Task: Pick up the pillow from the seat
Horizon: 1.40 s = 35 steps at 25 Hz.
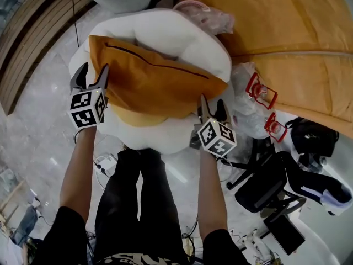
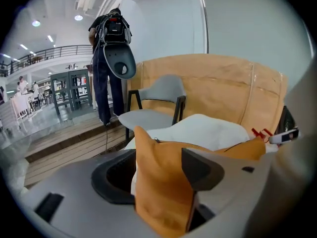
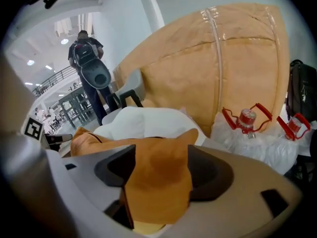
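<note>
The orange pillow (image 1: 154, 79) lies crosswise on the white seat (image 1: 182, 35) — 1 corner sits inside the parted jaws of the left gripper (image 1: 94, 73), another inside those of the right gripper (image 1: 212, 108), neither clamped yet.

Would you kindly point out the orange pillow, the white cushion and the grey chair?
orange pillow (image 1: 154, 84), head view, middle of its face.
white cushion (image 1: 182, 37), head view, far bare part.
grey chair (image 2: 146, 119), left gripper view, seat.

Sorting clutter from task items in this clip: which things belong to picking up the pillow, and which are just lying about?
Job in hand: pillow, seat, left gripper, right gripper.
Lying about: red-handled bottles, black bag, office chair, grey chair.
</note>
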{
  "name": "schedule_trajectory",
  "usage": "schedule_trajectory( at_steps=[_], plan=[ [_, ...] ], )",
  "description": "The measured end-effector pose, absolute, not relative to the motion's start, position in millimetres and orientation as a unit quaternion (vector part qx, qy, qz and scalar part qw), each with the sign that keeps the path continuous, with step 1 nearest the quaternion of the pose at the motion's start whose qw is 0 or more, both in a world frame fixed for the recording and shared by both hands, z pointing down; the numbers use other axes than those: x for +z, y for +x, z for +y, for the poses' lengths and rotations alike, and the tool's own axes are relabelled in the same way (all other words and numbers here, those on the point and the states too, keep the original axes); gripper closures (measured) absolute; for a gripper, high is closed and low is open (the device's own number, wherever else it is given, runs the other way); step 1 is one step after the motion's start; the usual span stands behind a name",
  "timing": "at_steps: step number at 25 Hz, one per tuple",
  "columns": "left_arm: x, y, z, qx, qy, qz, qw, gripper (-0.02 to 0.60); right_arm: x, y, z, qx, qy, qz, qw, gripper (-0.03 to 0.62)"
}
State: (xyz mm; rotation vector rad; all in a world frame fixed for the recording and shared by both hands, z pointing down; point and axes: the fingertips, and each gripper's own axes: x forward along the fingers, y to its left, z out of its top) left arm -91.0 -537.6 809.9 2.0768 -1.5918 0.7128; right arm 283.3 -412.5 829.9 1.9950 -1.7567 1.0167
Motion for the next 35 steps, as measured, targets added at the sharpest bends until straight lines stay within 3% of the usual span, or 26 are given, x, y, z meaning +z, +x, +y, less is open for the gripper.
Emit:
schedule_trajectory(
  at_steps=[11, 16, 20, 21, 23, 25, 35],
  plan=[
    [841.4, -99.5, -551.0, 0.21, 0.737, -0.596, 0.24, 0.239, 883.7, 300.8, -432.3, 0.386, 0.681, -0.606, 0.143, 0.283],
    [845.4, -95.9, -549.8, 0.185, 0.741, -0.583, 0.276, 0.243, 888.6, 297.5, -431.0, 0.408, 0.667, -0.612, 0.119, 0.284],
    [851.3, -82.3, -551.2, 0.184, 0.756, -0.556, 0.291, 0.337, 890.6, 294.6, -433.7, 0.411, 0.658, -0.622, 0.106, 0.31],
    [853.2, -79.8, -550.5, 0.184, 0.759, -0.549, 0.299, 0.358, 891.6, 292.5, -433.3, 0.414, 0.657, -0.622, 0.104, 0.34],
    [856.9, -74.2, -545.8, 0.195, 0.763, -0.532, 0.312, 0.485, 895.3, 285.7, -431.4, 0.423, 0.656, -0.617, 0.104, 0.453],
    [859.0, -68.8, -540.1, 0.216, 0.767, -0.518, 0.311, 0.547, 898.3, 279.5, -429.6, 0.426, 0.658, -0.612, 0.106, 0.523],
    [831.6, -72.5, -515.1, 0.186, 0.782, -0.5, 0.322, 0.56, 869.4, 274.2, -409.5, 0.394, 0.652, -0.638, 0.114, 0.534]
  ],
)
